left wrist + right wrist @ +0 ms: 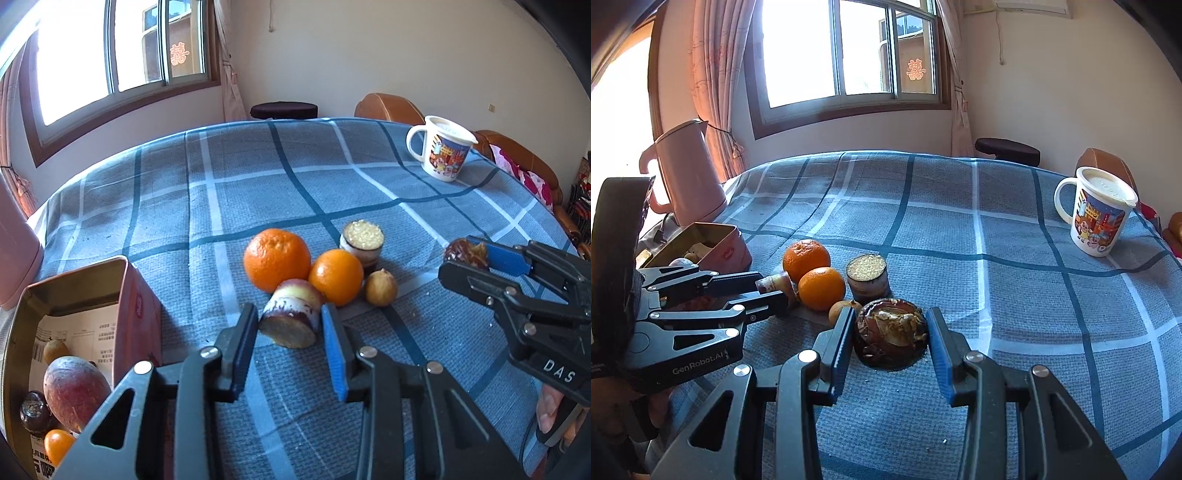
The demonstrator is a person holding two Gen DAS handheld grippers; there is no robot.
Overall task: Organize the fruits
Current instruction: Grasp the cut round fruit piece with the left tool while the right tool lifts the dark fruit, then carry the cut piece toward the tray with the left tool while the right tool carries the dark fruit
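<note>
While both grippers are placed around fruit on the checked desk, no piece is seen lifted yet. The left gripper is open around a cut purple-skinned piece lying at the near edge of the fruit group, with small gaps at both fingers. The right gripper is open around a dark wrinkled fruit on the right of the group; whether its fingers touch cannot be told. An open tin box with fruit inside stands at the near left. If the left fingers are closed off-centre, the round piece could be rolled against the two oranges and these pushed away. The soft dark fruit could be crushed by too much pressure.
</note>
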